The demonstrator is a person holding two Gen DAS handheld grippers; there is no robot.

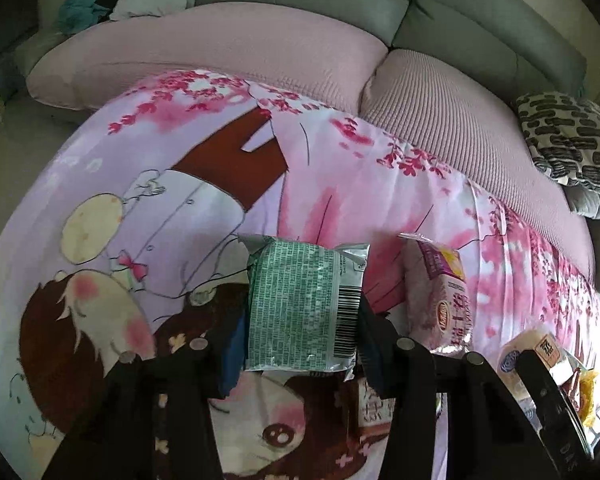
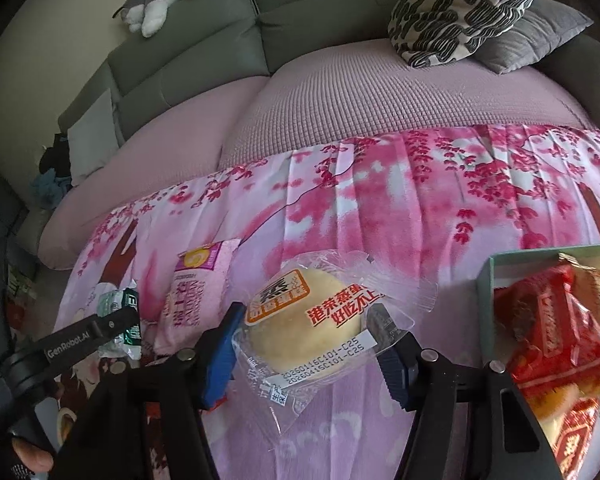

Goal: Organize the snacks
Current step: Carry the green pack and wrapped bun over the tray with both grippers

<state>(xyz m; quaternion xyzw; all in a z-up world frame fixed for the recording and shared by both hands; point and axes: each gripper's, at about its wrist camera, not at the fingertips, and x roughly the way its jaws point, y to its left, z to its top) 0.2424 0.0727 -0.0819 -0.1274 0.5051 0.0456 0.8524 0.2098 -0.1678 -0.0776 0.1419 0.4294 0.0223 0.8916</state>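
- The left gripper (image 1: 302,322) is clamping a green-printed foil snack packet (image 1: 304,304) across its middle, fingers pressing on both side edges; the packet is sitting clear of the cartoon-print blanket (image 1: 140,184) that is covering the sofa (image 1: 300,0).
- The right gripper (image 2: 306,340) is holding a clear-wrapped round steamed cake (image 2: 304,320), its blue pads (image 2: 220,356) bearing on the wrapper at either side of the cake.
- A pink snack bag (image 2: 198,292) is lying flat on the blanket between the two held items, towards the blanket's near edge.
- A green-rimmed box (image 2: 485,276) is standing at the blanket's right side, already taking red-wrapped snacks (image 2: 548,320); it looks like the place the snacks are going.
- Judging by looks, the foil packet is light, crinkly and slippery, so a hold across the filled middle, not the crimped ends, is suiting it best.
- The cake is looking soft and easily crushed; a gentle squeeze is wiser, and the loose film could be sliding.
- Both items are probably weighing little.
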